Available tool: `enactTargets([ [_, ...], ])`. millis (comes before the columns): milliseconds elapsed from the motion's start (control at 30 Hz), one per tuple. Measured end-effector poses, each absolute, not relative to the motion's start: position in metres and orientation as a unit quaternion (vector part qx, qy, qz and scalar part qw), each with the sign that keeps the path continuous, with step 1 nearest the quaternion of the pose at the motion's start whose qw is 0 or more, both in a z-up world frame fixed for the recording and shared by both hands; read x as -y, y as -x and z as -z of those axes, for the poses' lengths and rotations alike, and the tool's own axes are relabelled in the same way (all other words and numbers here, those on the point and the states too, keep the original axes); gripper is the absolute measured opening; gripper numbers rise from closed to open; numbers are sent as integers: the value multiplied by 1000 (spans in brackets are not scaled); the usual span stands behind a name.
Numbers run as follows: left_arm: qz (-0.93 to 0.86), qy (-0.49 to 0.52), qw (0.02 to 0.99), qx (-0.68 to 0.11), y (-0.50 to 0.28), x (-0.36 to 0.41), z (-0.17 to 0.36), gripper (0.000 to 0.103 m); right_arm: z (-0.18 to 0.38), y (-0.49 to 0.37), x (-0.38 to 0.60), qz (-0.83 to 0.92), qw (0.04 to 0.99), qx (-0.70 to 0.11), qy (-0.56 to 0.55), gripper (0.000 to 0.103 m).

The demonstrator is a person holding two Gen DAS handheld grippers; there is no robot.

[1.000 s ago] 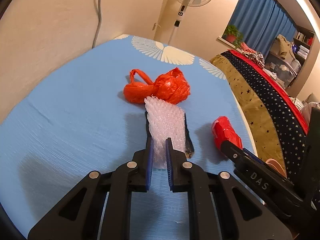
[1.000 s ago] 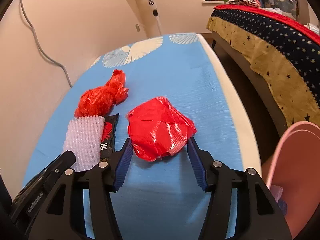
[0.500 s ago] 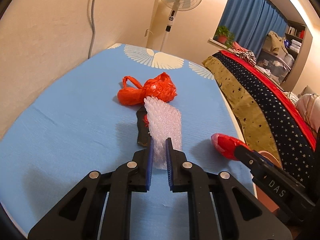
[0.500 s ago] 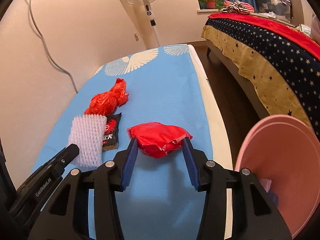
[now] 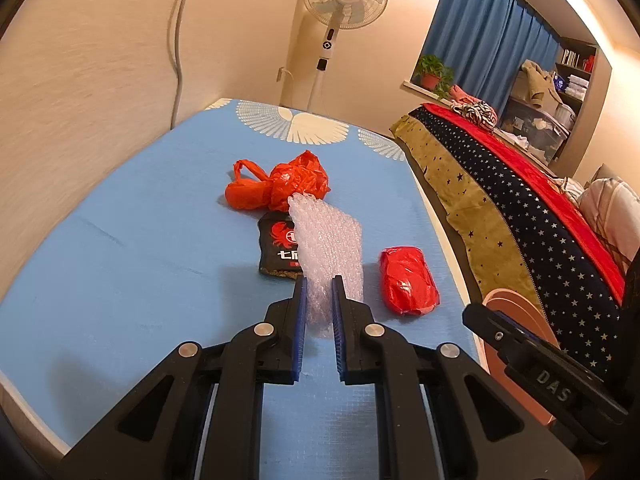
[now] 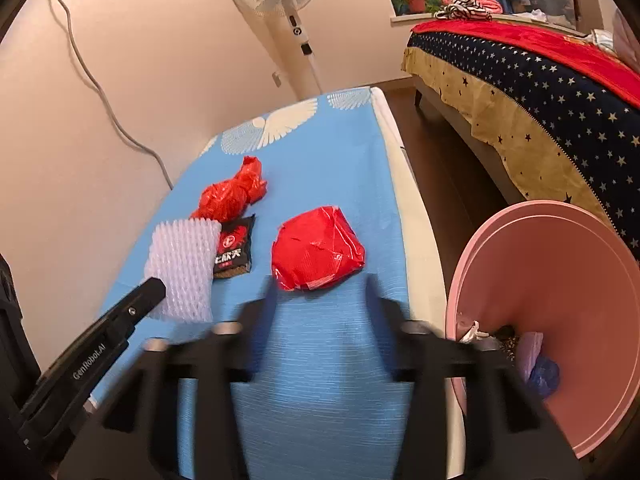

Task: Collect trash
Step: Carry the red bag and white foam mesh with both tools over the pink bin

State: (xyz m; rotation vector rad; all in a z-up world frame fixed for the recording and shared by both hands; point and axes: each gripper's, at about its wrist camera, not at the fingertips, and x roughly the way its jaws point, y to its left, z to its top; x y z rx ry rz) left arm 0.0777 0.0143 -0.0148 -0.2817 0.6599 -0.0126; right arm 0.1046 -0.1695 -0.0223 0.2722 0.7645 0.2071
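Left wrist view showed the left tool (image 5: 319, 294) clamped on foam netting (image 5: 328, 248); the right tool (image 6: 320, 304) gaped, blurred, behind the red wrapper (image 6: 318, 254).

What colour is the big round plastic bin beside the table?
Pink; the round plastic bin shows best in the right wrist view.

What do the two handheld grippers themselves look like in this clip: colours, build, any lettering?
Both are black plastic with triangular cut-out linkages, silver rivets and blue finger pads. The left gripper shows white "GenRobot.AI" lettering on its side in the right wrist view; the right gripper, blurred there, reads "DAS". No cables or sleeves show.
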Motion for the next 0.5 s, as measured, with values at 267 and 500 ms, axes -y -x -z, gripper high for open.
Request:
enactTargets([
  [267, -28, 121, 938, -324, -83, -21, 17, 12, 29, -122, 162, -103, 912, -376, -128, 70],
  [500, -44, 108, 937, -331, -95, -26, 25, 12, 40, -153, 149, -93, 908, -394, -108, 86],
])
